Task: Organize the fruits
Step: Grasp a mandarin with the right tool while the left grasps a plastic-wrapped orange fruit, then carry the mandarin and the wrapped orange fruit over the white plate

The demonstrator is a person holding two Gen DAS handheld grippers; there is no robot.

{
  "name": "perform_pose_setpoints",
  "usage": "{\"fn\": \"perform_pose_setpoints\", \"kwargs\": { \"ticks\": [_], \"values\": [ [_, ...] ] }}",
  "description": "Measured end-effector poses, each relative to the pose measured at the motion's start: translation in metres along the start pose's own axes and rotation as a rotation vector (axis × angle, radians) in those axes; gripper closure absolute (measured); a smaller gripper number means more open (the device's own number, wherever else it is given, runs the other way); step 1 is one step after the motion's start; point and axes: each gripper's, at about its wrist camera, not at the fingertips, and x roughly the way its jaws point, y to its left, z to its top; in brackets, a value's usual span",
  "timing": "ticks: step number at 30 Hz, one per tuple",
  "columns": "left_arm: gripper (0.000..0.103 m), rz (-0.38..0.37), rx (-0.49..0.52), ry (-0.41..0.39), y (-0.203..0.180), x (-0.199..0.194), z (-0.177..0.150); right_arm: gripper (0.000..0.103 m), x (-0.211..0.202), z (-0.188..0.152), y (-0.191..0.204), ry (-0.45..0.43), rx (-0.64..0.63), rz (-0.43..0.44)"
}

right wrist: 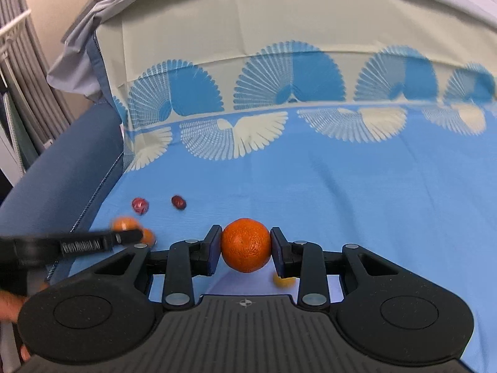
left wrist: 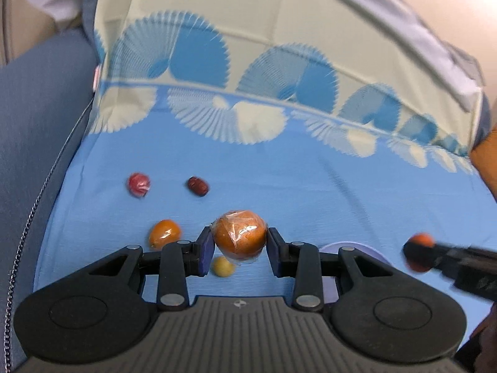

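My left gripper (left wrist: 239, 248) is shut on a plastic-wrapped orange fruit (left wrist: 239, 233), held above the blue cloth. My right gripper (right wrist: 246, 250) is shut on a bare orange (right wrist: 246, 245). It also shows blurred at the right edge of the left wrist view (left wrist: 417, 251). On the cloth lie a wrapped red fruit (left wrist: 139, 184), a dark red date (left wrist: 198, 186), a small wrapped orange fruit (left wrist: 164, 233) and a small yellow-green fruit (left wrist: 223, 266). A pale purple plate (left wrist: 357, 248) lies behind my left gripper's right finger.
The blue cloth (left wrist: 279, 180) with a fan pattern covers the surface and rises at the back. A blue cushioned edge (left wrist: 37, 118) with a metal chain runs along the left. A small yellow fruit (right wrist: 283, 280) lies under my right gripper.
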Motion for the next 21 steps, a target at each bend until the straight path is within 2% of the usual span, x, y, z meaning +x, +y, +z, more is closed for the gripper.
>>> {"fn": "perform_pose_setpoints", "kwargs": {
  "ticks": [4,8,14,21],
  "values": [
    [0.063,-0.035,0.01,-0.016,-0.012,-0.017,-0.013,0.068,-0.01,-0.015,-0.009,0.009,-0.023,-0.03],
    [0.063,-0.041,0.064,-0.011,-0.028,-0.023,-0.024,0.068,-0.014,-0.021,-0.025,0.0,-0.066,-0.083],
    [0.063,-0.031,0.116,0.021,-0.039,-0.007,-0.031,0.068,-0.021,-0.024,-0.055,0.01,-0.009,-0.121],
    [0.063,-0.025,0.163,0.039,-0.045,0.004,-0.036,0.068,-0.027,-0.023,-0.061,0.002,0.004,-0.123]
  ]
}}
